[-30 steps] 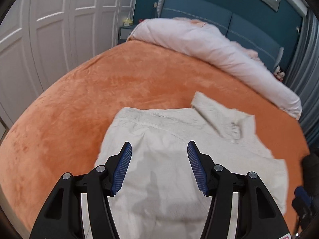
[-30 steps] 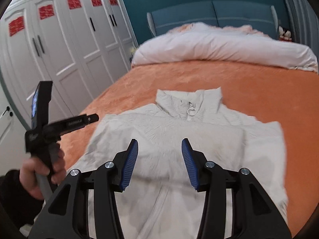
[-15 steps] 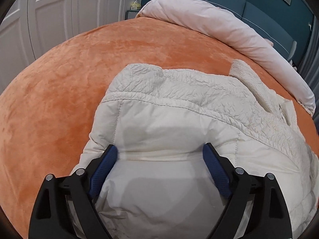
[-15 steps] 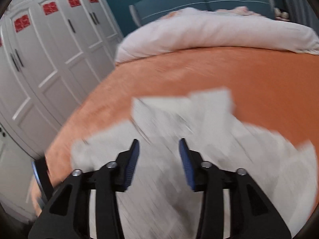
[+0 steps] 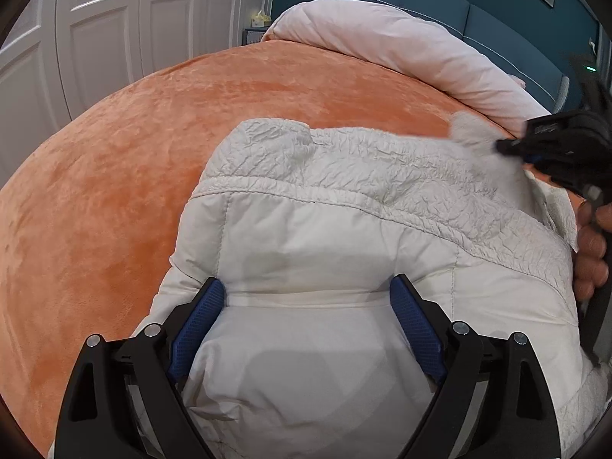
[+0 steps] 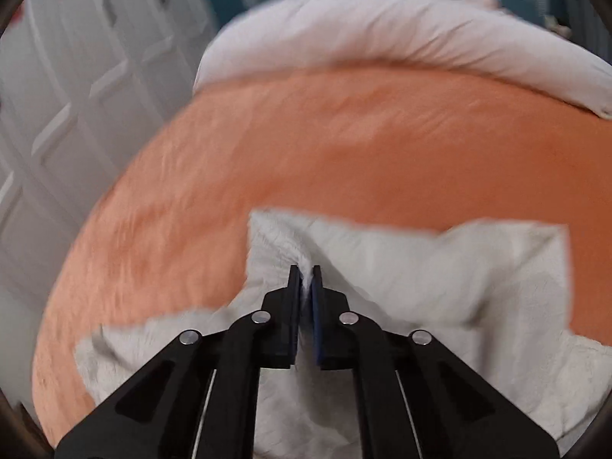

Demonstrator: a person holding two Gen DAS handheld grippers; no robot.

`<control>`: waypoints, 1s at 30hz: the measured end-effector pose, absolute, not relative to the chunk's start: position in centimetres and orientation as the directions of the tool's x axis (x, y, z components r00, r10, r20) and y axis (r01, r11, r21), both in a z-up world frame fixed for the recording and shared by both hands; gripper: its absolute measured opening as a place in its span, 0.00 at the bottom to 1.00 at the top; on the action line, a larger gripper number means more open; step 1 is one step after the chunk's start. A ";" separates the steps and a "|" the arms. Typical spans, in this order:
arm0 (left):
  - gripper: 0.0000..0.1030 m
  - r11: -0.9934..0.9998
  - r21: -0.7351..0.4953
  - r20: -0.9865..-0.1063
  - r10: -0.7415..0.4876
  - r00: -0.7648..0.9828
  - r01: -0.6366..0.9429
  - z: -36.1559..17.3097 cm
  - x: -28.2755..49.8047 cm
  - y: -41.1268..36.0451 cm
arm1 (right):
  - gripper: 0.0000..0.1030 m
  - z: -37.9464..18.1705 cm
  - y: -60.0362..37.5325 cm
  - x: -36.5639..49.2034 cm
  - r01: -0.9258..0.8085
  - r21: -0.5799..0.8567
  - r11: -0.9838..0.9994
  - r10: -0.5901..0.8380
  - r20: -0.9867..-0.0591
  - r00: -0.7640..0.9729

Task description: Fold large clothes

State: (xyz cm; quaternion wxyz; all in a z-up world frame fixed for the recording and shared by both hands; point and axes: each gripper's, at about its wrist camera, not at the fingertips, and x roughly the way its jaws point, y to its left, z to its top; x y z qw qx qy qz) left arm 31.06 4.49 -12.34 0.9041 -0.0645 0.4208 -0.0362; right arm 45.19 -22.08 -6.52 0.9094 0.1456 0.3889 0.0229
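Note:
A cream puffy jacket [image 5: 325, 237] lies spread on the orange bed cover [image 5: 114, 191]. My left gripper [image 5: 306, 281] is down on its smooth quilted part with the jaws wide apart. Fabric bulges between the blue pads [image 5: 202, 306], which do not pinch it. My right gripper [image 6: 305, 269] is shut on a crinkled fold of the jacket [image 6: 440, 267] near its collar edge, and a sliver of cloth shows between the pads. In the left wrist view the right gripper [image 5: 550, 145] appears blurred at the far right, held by a hand [image 5: 593, 244].
A rolled white duvet [image 5: 401, 49] lies across the head of the bed, before a teal headboard [image 5: 459, 11]. White wardrobe doors [image 5: 114, 19] stand along the left side. Bare orange cover [image 6: 344, 153] stretches between jacket and duvet.
The left gripper dropped onto the jacket and its jaws spread wider, then held still. The right gripper swept across towards the collar and shut on a fold of fabric.

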 end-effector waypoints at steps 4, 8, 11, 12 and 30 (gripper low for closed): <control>0.84 0.991 -0.136 -0.753 -0.111 0.648 0.011 -12.4 31.0 4.3 | 0.00 -9.4 -26.9 45.6 0.300 0.299 0.906 0.035 -0.759 0.650; 0.84 0.991 -0.130 -0.754 -0.106 0.649 0.011 -12.5 31.1 4.3 | 0.00 -7.9 -31.3 42.4 0.316 0.558 0.767 0.135 -0.622 0.771; 0.84 0.992 -0.122 -0.754 -0.099 0.649 0.009 -12.5 31.2 4.2 | 0.00 -5.4 -27.9 40.6 0.099 0.469 0.878 0.238 -0.604 0.761; 0.84 0.993 -0.121 -0.756 -0.098 0.648 0.009 -12.4 31.2 4.1 | 0.00 -5.4 -26.7 40.0 0.049 0.436 0.899 0.260 -0.620 0.740; 0.84 0.979 -0.173 -0.715 -0.202 0.669 0.111 -3.4 37.9 -2.6 | 0.09 -8.0 -35.1 36.3 0.222 0.329 0.918 0.107 -0.745 0.659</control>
